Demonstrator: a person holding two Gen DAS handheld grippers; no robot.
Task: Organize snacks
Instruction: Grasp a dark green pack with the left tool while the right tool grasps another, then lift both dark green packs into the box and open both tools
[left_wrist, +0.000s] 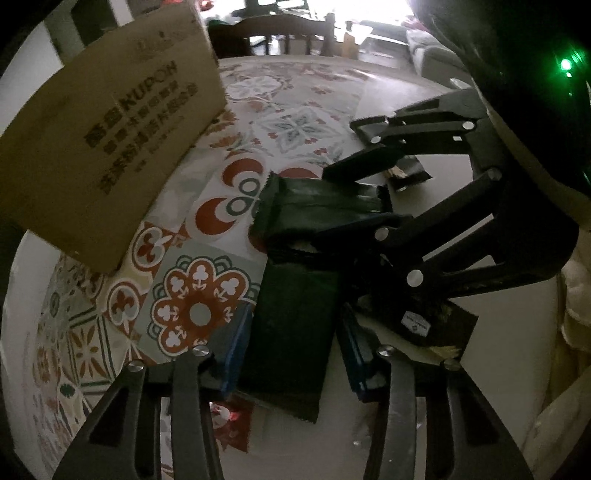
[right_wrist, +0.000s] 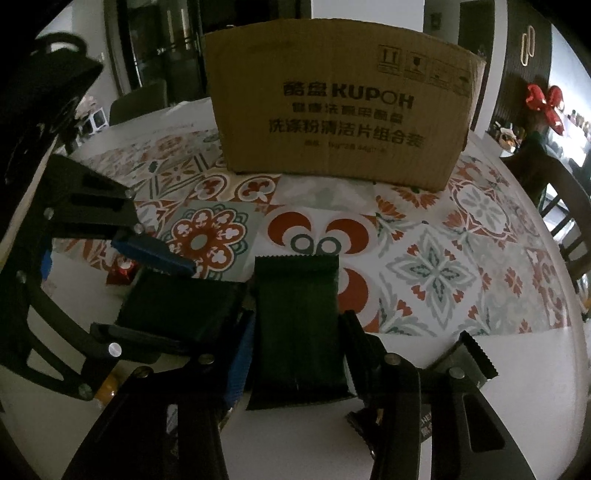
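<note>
Left wrist view: left gripper (left_wrist: 291, 354) pinches a dark green packet (left_wrist: 291, 332) between its blue pads (left_wrist: 236, 347), on the patterned table (left_wrist: 295, 110).

Right wrist view: right gripper (right_wrist: 295, 354) pinches a second green packet (right_wrist: 299, 325) before the cardboard box (right_wrist: 340, 103).

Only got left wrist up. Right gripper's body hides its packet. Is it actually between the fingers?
Observer: Yes. Right wrist shows the green packet lying flat between the right gripper's fingers, both against its long edges.
Operator: Which way does the box face from there?
Observer: The cardboard box shows its printed side square-on, beyond the packet.
Operator: Anything behind it?
Observer: A red bow, off to its right.
</note>
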